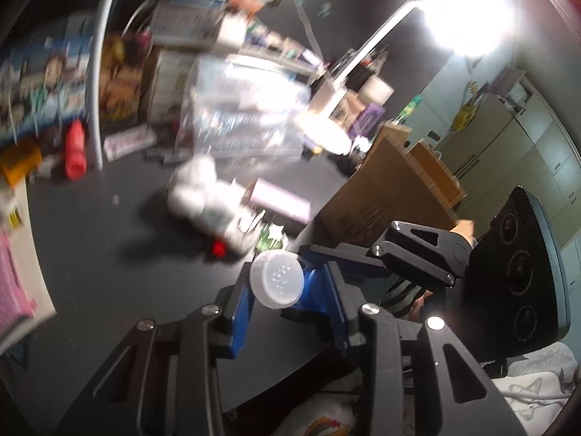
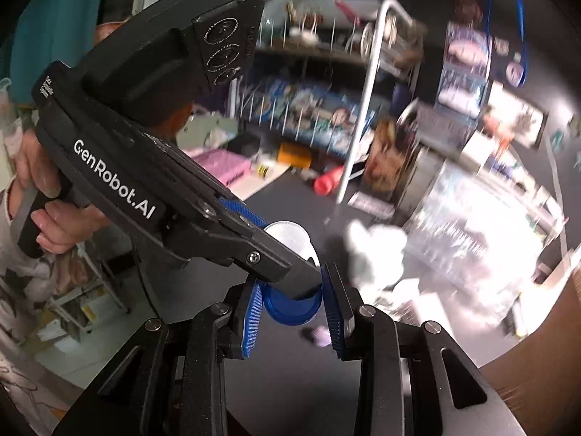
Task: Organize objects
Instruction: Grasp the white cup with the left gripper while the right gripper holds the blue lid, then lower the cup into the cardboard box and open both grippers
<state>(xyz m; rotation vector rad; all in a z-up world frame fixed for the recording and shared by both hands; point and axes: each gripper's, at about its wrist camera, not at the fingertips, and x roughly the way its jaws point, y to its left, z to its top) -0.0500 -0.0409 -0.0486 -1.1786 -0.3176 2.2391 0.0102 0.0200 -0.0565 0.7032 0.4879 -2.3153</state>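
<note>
Both grippers meet over the black table on one small container. My left gripper [image 1: 287,290] is shut on its translucent white body [image 1: 277,278], which also shows in the right wrist view [image 2: 287,236]. My right gripper [image 2: 292,309] is closed around its blue cap [image 2: 290,309]; in the left wrist view the cap [image 1: 312,287] sits just right of the white body. The left gripper's black finger crosses in front of the cap in the right wrist view.
On the black table [image 1: 109,272] lie a white blurred bundle [image 1: 207,196], a pink box [image 1: 279,203], a red bottle [image 1: 75,150] and a clear plastic bin [image 1: 243,116]. A cardboard box [image 1: 392,189] stands right. Shelves with packages [image 2: 308,109] at the back.
</note>
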